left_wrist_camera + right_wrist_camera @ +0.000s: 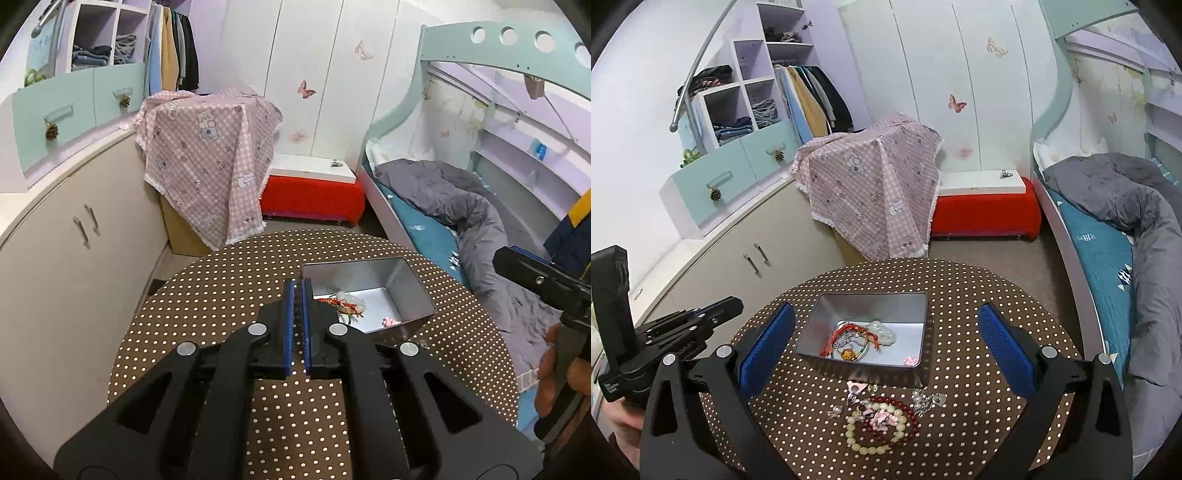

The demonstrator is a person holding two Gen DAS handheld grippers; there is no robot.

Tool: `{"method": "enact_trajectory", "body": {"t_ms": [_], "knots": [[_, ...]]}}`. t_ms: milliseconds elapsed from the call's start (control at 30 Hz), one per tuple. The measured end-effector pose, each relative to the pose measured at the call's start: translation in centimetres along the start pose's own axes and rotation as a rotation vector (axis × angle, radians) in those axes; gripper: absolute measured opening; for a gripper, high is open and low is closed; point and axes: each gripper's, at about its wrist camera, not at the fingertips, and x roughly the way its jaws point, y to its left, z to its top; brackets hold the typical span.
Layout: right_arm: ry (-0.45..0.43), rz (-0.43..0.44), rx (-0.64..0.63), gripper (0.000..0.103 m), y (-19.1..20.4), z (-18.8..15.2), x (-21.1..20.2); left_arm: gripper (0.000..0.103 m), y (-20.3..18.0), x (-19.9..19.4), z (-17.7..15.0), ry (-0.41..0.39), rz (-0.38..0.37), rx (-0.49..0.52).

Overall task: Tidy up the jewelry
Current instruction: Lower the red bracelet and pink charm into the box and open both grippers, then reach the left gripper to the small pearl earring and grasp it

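On the round polka-dot table (997, 295) before you, a metal tin (864, 325) holds red cords and a pale pendant; beaded bracelets (882, 424) and small charms lie loose just beside its near wall. Your right gripper (886, 347) hangs above them, fingers spread wide and empty. Your left gripper (298, 325) is pressed closed on nothing. Tangled strands could drag neighbours off the table edge. No writing is legible on the jewelry or tin.
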Motion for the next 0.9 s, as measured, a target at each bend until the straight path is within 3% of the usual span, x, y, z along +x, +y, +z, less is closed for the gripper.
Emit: {"method": "enact_trajectory", "body": {"t_ms": [367, 467, 633, 667, 733, 767, 800, 900], "knots": [[0.011, 0.012, 0.017, 0.095, 0.2, -1.5, -0.6, 0.005, -1.1, -0.5, -2.2, -0.019, 0.024, 0.051], [0.01, 0.015, 0.012, 0.095, 0.5, -1.8, -0.9, 0.0, -0.7, -1.3, -2.6, -0.06, -0.043, 0.035], [0.004, 0.016, 0.008, 0.095, 0.7, -1.9, -1.4, 0.001, -1.3, -1.5, -2.7, -0.068, 0.015, 0.083], [0.002, 0.016, 0.009, 0.095, 0.7, -1.9, -1.5, 0.008, -1.3, -1.5, -2.6, -0.073, 0.033, 0.091], [0.002, 0.018, 0.011, 0.095, 0.7, -1.9, -1.6, 0.074, -1.4, -1.6, -2.6, -0.075, 0.022, 0.087], [0.002, 0.017, 0.008, 0.095, 0.7, -1.9, -1.6, 0.097, -1.2, -2.2, -2.7, -0.115, 0.021, 0.07], [0.002, 0.016, 0.005, 0.095, 0.7, -2.0, -1.6, 0.097, -1.0, -2.5, -2.8, -0.144, 0.03, 0.064], [0.004, 0.015, 0.005, 0.095, 0.7, -2.1, -1.8, 0.097, -1.1, -2.4, -2.7, -0.125, 0.036, 0.069]]}}
